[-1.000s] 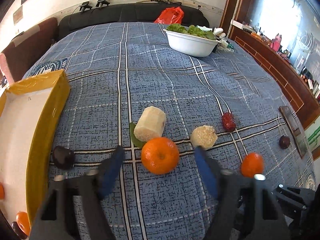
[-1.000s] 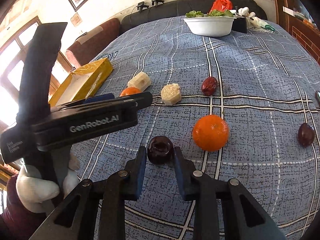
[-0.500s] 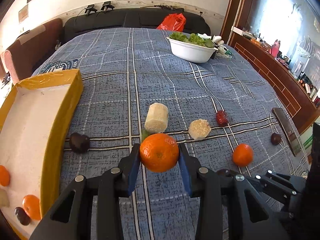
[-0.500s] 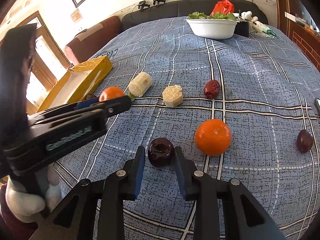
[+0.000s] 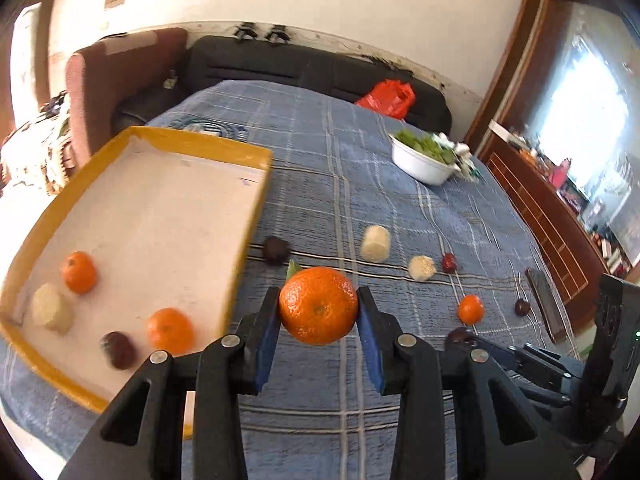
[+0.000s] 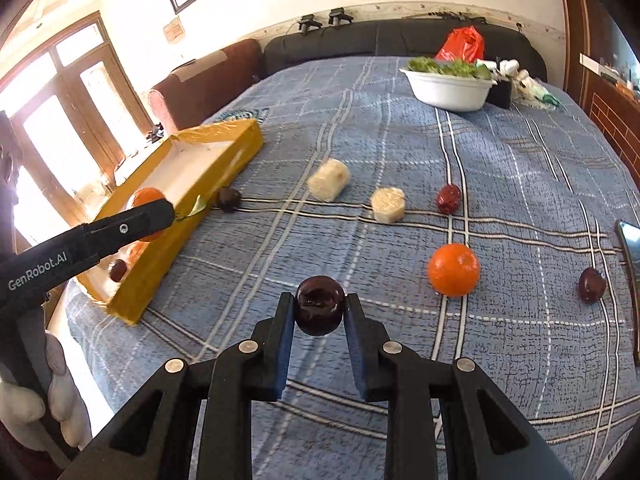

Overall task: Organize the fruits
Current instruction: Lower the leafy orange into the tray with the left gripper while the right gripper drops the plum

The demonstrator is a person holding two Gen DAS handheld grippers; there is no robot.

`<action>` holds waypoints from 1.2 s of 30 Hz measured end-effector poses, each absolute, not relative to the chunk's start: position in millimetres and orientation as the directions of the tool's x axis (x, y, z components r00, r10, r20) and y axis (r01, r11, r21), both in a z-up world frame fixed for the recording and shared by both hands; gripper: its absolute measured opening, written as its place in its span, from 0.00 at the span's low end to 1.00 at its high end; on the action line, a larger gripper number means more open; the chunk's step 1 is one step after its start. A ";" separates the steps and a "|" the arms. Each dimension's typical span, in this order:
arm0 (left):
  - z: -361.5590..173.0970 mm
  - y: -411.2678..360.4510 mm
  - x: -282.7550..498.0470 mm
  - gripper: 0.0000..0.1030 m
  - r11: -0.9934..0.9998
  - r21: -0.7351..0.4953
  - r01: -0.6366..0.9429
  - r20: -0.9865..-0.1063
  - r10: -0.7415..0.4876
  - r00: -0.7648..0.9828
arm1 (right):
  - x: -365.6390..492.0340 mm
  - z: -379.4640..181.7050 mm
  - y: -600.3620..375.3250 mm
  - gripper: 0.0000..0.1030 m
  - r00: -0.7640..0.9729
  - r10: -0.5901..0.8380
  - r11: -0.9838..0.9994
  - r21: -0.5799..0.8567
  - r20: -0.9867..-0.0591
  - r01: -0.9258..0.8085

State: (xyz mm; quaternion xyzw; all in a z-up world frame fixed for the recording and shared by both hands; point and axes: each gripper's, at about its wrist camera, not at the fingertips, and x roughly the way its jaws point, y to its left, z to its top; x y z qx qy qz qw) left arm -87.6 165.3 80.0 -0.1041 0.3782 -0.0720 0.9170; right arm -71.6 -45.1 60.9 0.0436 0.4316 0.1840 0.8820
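Your left gripper (image 5: 318,312) is clamped on a mandarin orange (image 5: 318,305), both blue-padded fingers (image 5: 267,336) pressing its sides, and it holds the fruit lifted just to the right of the yellow tray (image 5: 244,240), close to the tray's near right wall. Your right gripper (image 6: 319,307) is closed around a dark plum (image 6: 319,305), held raised, well to the right of that tray (image 6: 160,258). In the right wrist view your left gripper's black body (image 6: 92,240) reaches across in front of the tray's near end, with your gloved hand (image 6: 44,412) below it.
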 end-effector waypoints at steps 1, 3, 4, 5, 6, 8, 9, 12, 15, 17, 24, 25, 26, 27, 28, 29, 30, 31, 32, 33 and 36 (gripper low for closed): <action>81.7 172.5 -91.8 0.35 0.968 -0.248 0.035 -0.674 -0.199 0.712 | -74.8 65.7 -41.5 0.27 0.564 0.368 0.926 0.235 -0.739 -0.297; 85.2 192.1 -99.5 0.35 0.968 -0.251 -0.013 -0.665 -0.163 0.729 | -81.7 73.7 -32.8 0.27 0.570 0.379 0.920 0.229 -0.729 -0.318; 86.0 202.4 -103.6 0.35 0.967 -0.253 -0.039 -0.662 -0.144 0.736 | -84.2 76.9 -28.3 0.27 0.571 0.385 0.917 0.227 -0.725 -0.329; 86.7 213.7 -107.0 0.35 0.964 -0.255 -0.069 -0.659 -0.121 0.743 | -86.2 80.1 -23.0 0.27 0.570 0.393 0.912 0.226 -0.722 -0.342; 87.1 222.6 -109.4 0.35 0.962 -0.256 -0.094 -0.657 -0.102 0.747 | -87.5 83.2 -17.0 0.27 0.567 0.402 0.907 0.225 -0.719 -0.357; 86.4 244.4 -113.7 0.35 0.953 -0.262 -0.153 -0.656 -0.060 0.752 | -90.4 88.7 -3.3 0.27 0.561 0.418 0.896 0.223 -0.714 -0.383; 85.7 252.5 -114.5 0.35 0.948 -0.266 -0.173 -0.657 -0.047 0.752 | -90.5 91.2 4.6 0.27 0.556 0.429 0.889 0.224 -0.712 -0.399; 82.0 276.6 -116.9 0.35 0.933 -0.272 -0.234 -0.663 -0.006 0.749 | -88.0 96.7 30.4 0.27 0.534 0.461 0.867 0.230 -0.708 -0.443; 74.8 293.7 -119.5 0.35 0.924 -0.273 -0.269 -0.670 0.018 0.743 | -84.4 98.2 58.7 0.27 0.499 0.497 0.838 0.244 -0.710 -0.487; 70.8 300.3 -119.1 0.35 0.919 -0.269 -0.288 -0.673 0.035 0.739 | -81.9 97.1 78.4 0.27 0.479 0.511 0.822 0.243 -0.714 -0.515; 58.8 320.9 -115.3 0.35 0.909 -0.271 -0.317 -0.683 0.050 0.729 | -67.7 83.9 140.1 0.27 0.409 0.540 0.776 0.246 -0.736 -0.581; 56.5 323.8 -113.7 0.35 0.906 -0.277 -0.320 -0.685 0.047 0.727 | -65.2 80.8 147.2 0.27 0.397 0.541 0.771 0.247 -0.742 -0.587; 54.9 325.4 -112.5 0.35 0.904 -0.282 -0.322 -0.688 0.044 0.725 | -63.2 77.2 153.2 0.27 0.386 0.540 0.766 0.247 -0.748 -0.593; 52.9 327.5 -111.4 0.35 0.902 -0.287 -0.324 -0.690 0.040 0.723 | -62.5 73.5 157.4 0.28 0.376 0.540 0.762 0.248 -0.753 -0.598; 50.9 329.4 -109.9 0.35 0.899 -0.292 -0.326 -0.692 0.037 0.721 | -61.5 70.5 162.4 0.28 0.365 0.540 0.758 0.249 -0.759 -0.603; 49.0 331.9 -108.5 0.35 0.896 -0.298 -0.328 -0.693 0.033 0.720 | -60.0 67.0 166.9 0.28 0.355 0.537 0.755 0.248 -0.765 -0.608; 47.7 332.9 -107.5 0.35 0.894 -0.303 -0.330 -0.694 0.030 0.720 | -59.0 63.2 170.5 0.28 0.348 0.533 0.753 0.245 -0.772 -0.611; 46.5 334.0 -106.5 0.35 0.892 -0.308 -0.332 -0.694 0.028 0.719 | -57.8 59.7 174.7 0.28 0.341 0.529 0.752 0.242 -0.777 -0.613; 45.9 335.9 -106.1 0.36 0.889 -0.315 -0.332 -0.692 0.025 0.721 | -56.5 57.1 178.0 0.28 0.336 0.526 0.751 0.242 -0.782 -0.614; 46.2 337.1 -106.1 0.36 0.888 -0.321 -0.330 -0.689 0.020 0.725 | -54.6 54.9 179.8 0.28 0.332 0.523 0.752 0.241 -0.785 -0.613; 50.4 338.0 -105.9 0.48 0.887 -0.328 -0.325 -0.679 0.018 0.734 | -48.8 50.2 184.7 0.28 0.328 0.520 0.754 0.244 -0.789 -0.610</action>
